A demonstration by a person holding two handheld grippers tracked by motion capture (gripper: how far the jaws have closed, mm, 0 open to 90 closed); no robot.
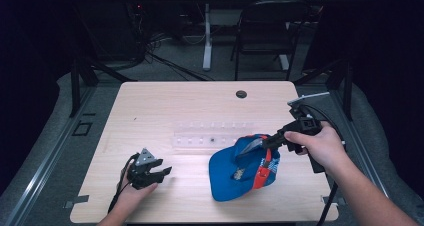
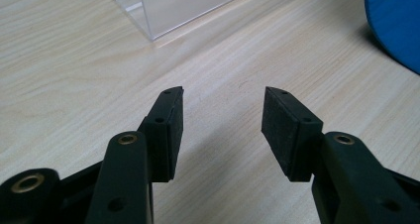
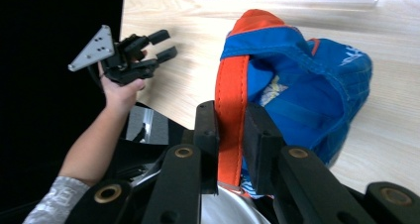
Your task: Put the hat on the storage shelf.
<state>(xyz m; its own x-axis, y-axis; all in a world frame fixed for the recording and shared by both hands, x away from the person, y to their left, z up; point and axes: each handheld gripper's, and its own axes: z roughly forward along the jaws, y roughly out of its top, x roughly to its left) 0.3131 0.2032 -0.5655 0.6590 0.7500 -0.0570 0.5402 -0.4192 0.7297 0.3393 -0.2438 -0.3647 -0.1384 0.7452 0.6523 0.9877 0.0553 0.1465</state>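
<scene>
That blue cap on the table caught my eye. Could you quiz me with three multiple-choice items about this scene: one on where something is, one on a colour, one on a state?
1. Where does the blue cap lie on the table?
A. at the far left corner
B. on the near right part
C. over the round hole at the far edge

2. What colour is the cap's strap that sits between the right gripper's jaws?
A. orange
B. green
C. white

3. How do the jaws of the left gripper stand?
A. shut on the cap
B. shut on a clear stand
C. open, with nothing between them

Answers:
1 B, the high view shows it near the right gripper.
2 A, the right gripper view shows an orange band pinched there.
3 C, the left gripper view shows bare wood in the gap.
</scene>
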